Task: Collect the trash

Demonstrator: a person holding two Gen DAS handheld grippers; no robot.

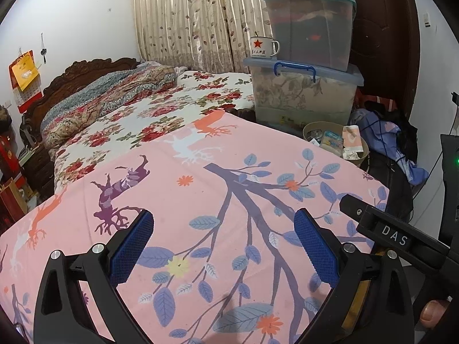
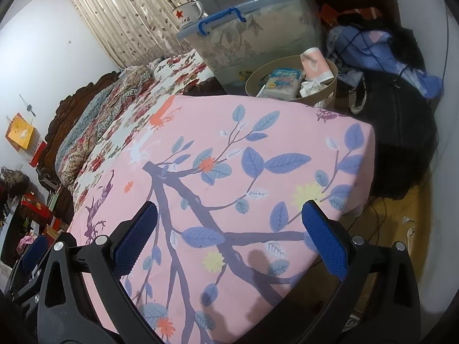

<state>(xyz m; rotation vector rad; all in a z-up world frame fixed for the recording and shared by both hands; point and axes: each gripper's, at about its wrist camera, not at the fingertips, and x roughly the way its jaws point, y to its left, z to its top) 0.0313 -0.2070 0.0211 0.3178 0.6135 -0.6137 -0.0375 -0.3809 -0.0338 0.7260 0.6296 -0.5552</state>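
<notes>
1. Beyond the far right corner of the pink cloth (image 1: 229, 200), in the left wrist view, a round bin (image 1: 362, 149) stands half hidden behind the cloth's edge, already holding packets and crumpled paper; it lies far and to the right of the left claw (image 1: 223, 246). The left claw hovers low over the cloth, its blue pads wide apart with nothing between them. No loose trash shows on the cloth in this view. The right claw's black body (image 1: 396, 238) juts in at the right edge, on the bin's side.

2. Over the near part of the same cloth, in the right wrist view, the right claw (image 2: 229, 238) hangs tilted, also spread wide and empty. The bin (image 2: 289, 99) sits straight ahead and slightly right, past the cloth's far edge, beside the clear storage box (image 2: 258, 43). Its mouth faces up, so I judge the right claw the nearer one. Small pale scraps (image 2: 408, 225) lie on the floor at the right, below the cloth's edge; these look like the likeliest remaining trash, though too small to identify
</notes>
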